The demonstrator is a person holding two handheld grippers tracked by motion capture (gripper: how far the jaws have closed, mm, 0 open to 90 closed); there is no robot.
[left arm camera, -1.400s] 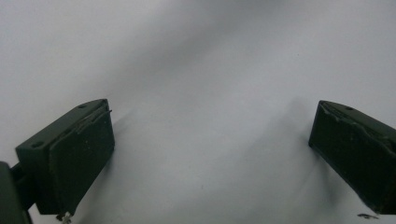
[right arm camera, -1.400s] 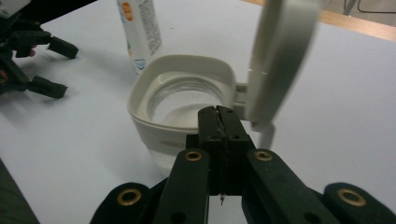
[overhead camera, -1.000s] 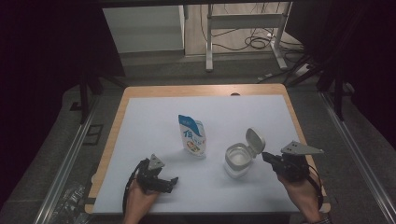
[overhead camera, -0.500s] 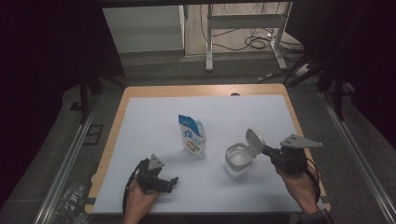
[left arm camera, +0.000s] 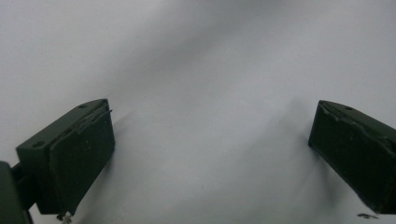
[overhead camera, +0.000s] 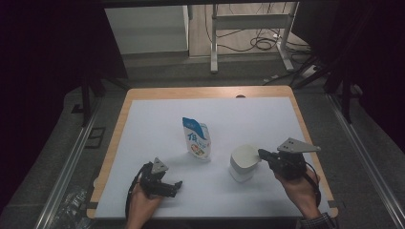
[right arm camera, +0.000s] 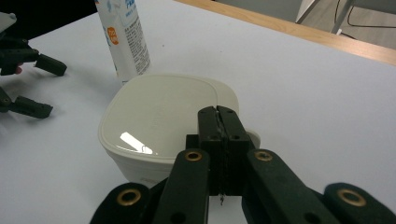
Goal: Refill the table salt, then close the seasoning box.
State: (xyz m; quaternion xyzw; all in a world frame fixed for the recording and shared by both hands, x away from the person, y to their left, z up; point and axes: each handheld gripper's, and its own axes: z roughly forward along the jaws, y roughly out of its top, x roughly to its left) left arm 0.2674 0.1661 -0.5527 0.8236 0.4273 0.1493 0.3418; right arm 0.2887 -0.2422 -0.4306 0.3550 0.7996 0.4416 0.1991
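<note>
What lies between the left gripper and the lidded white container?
Bare white table surface lies between the left gripper and the white container in the high view; the pouch stands farther back.

A blue-and-white pouch stands upright mid-table; cables lie on the floor beyond.

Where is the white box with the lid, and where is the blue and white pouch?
white box [right arm camera: 161, 119], right gripper view, middle of its closed lid.
blue and white pouch [overhead camera: 197, 139], high view, middle of its printed front.
</note>
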